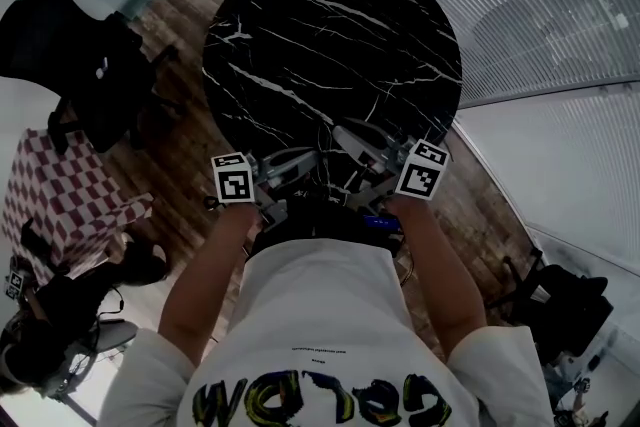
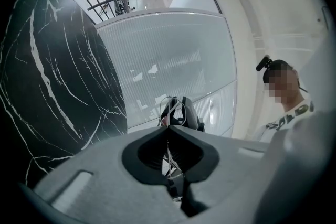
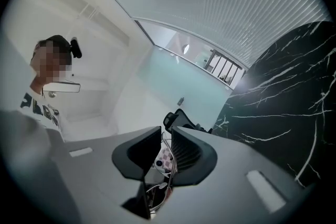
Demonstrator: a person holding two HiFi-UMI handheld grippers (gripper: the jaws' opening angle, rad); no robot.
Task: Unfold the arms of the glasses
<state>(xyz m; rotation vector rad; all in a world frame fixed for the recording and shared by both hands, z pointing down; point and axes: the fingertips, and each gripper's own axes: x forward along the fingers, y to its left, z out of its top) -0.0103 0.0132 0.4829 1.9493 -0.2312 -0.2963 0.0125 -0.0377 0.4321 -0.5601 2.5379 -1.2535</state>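
The thin wire-framed glasses (image 3: 163,184) hang between both grippers, above the near edge of the black marble worktop (image 1: 330,35). The left gripper (image 2: 169,126) has its fingers pinched tight on the frame. The right gripper (image 3: 166,131) has its fingers narrowly apart around the wire.

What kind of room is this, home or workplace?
Probably an office or meeting room: a round black marble-patterned table, a black office chair on wooden flooring, and ribbed glass partition walls.
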